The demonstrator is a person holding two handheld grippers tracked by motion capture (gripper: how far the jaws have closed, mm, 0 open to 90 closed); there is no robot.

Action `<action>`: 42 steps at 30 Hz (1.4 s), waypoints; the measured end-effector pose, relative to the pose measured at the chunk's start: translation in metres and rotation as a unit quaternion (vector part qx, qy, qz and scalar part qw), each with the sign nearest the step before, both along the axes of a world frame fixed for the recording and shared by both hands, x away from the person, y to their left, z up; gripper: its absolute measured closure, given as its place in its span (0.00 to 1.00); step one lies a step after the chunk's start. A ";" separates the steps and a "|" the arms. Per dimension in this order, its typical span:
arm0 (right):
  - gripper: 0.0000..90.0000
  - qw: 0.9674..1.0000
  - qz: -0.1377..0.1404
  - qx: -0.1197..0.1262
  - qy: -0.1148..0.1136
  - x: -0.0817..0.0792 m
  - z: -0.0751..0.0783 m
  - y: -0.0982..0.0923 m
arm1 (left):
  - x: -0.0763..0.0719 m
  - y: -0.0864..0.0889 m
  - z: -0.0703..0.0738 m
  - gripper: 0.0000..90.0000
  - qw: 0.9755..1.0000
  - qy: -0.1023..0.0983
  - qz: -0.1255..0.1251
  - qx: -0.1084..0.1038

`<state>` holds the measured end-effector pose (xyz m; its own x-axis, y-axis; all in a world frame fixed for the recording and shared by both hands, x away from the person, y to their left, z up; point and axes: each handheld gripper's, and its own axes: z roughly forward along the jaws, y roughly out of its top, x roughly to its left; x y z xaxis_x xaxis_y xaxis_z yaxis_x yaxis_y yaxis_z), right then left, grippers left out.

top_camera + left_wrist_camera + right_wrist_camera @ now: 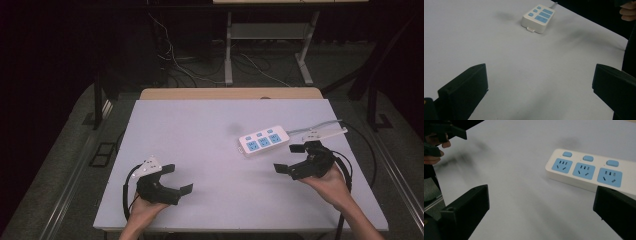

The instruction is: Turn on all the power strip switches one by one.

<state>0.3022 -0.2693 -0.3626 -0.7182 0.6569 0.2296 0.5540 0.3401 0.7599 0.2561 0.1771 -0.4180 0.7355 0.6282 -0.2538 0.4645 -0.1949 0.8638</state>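
A white power strip with three blue sockets and three blue switches lies on the right half of the pale table, its grey cord running off to the right. My right gripper stands open just below and to the right of the strip, nothing between its jaws. At the table's front left my left gripper is open too, jaws wide and empty, far from the strip.
A white plug-like piece lies at the cord beside the right gripper. Black cables trail from both grippers over the table edges. Beyond the table stand a desk frame and loose floor cables.
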 end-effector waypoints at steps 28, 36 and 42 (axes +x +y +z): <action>0.01 0.998 0.021 -0.053 0.006 0.049 0.009 0.038 | -0.001 0.000 0.000 0.00 1.000 0.002 -0.001 0.003; 0.01 0.998 0.014 -0.055 0.018 0.062 0.006 0.043 | -0.001 0.000 0.000 0.00 1.000 0.002 -0.001 0.001; 0.01 0.998 0.012 -0.060 0.021 0.071 0.007 0.048 | -0.001 -0.001 0.000 0.00 1.000 0.002 -0.004 0.003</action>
<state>0.3730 -0.2211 -0.3552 -0.7255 0.6641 0.1807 0.5749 0.4403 0.6897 0.2554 0.1764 -0.4180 0.7390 0.6242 -0.2535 0.4667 -0.2028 0.8609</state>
